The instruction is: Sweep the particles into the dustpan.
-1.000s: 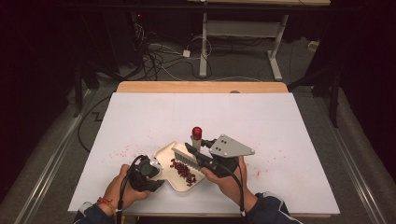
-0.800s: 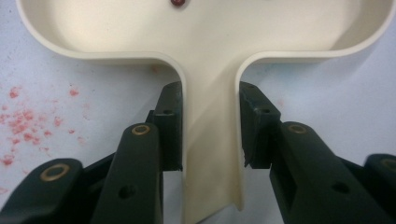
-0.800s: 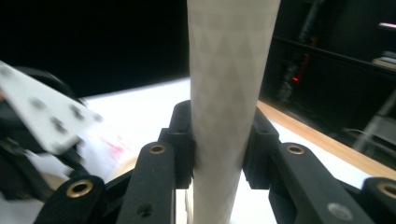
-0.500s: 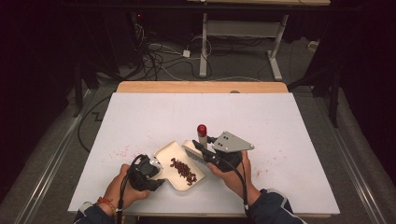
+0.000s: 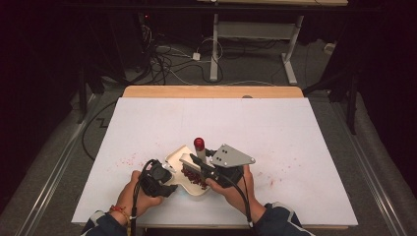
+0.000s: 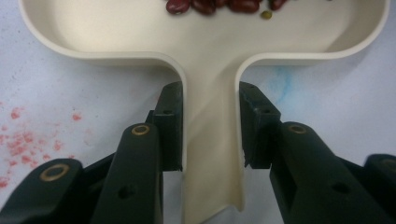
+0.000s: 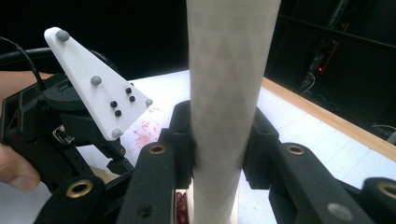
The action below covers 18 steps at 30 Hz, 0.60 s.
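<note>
My left gripper (image 5: 164, 178) clamped on the cream dustpan's handle (image 6: 212, 154), pan (image 5: 178, 158) flat on the white table (image 5: 295, 132) holding red beans (image 5: 195, 178), my right gripper (image 5: 196, 164) gripping the brush (image 7: 224, 93) handle over the beans

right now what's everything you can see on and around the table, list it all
dustpan: one, cream, near table edge, its handle between the left gripper's jaws
red beans: a small pile, dark red, inside the dustpan
brush: one, pale handle with red cap, standing over the dustpan, clamped in the right gripper
red specks: scattered, red, on the table left of the dustpan
table: one, white top with wooden far edge
cables: several, on the floor beyond the table
left gripper: black, shut on the dustpan handle
right gripper: black, grey plate on top, shut on the brush
</note>
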Each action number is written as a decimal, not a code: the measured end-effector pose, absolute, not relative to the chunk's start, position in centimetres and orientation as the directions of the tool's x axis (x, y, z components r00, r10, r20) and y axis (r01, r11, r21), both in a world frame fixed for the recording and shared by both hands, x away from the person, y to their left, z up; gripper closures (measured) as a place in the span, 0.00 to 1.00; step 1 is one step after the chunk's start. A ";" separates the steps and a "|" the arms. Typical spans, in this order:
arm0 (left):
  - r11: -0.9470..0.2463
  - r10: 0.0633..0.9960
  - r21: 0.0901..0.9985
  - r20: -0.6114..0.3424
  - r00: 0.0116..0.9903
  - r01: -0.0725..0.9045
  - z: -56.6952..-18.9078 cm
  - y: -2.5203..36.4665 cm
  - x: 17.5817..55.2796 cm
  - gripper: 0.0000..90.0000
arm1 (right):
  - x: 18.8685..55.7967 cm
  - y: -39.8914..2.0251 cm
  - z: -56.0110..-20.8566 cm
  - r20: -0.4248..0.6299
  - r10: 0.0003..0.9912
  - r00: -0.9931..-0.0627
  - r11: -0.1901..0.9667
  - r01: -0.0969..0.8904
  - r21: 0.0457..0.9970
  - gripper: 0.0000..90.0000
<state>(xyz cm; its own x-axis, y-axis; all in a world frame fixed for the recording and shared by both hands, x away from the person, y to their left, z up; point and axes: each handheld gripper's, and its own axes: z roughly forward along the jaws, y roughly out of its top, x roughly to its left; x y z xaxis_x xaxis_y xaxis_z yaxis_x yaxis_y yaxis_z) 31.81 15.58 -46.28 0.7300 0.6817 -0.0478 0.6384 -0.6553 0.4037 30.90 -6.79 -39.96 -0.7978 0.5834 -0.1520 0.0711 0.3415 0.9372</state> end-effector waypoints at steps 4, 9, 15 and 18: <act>-0.645 0.690 0.412 -0.047 0.723 0.643 -46.4 15.6 31.9 0.71 | 30.9 -6.9 -39.9 -0.159 0.599 -0.785 0.340 0.069 0.938 0.77; -0.629 0.704 0.422 -0.046 0.708 0.653 -46.5 16.0 32.0 0.71 | 31.1 -7.8 -39.4 -0.143 0.615 -0.775 0.311 0.072 0.948 0.77; -0.609 0.727 0.418 -0.043 0.685 0.673 -46.5 16.7 32.3 0.71 | 31.5 -9.7 -38.5 -0.123 0.627 -0.769 0.299 0.092 0.950 0.77; -0.598 0.737 0.419 -0.047 0.674 0.683 -46.5 17.1 32.4 0.71 | 31.6 -10.9 -37.9 -0.114 0.622 -0.775 0.297 0.098 0.950 0.77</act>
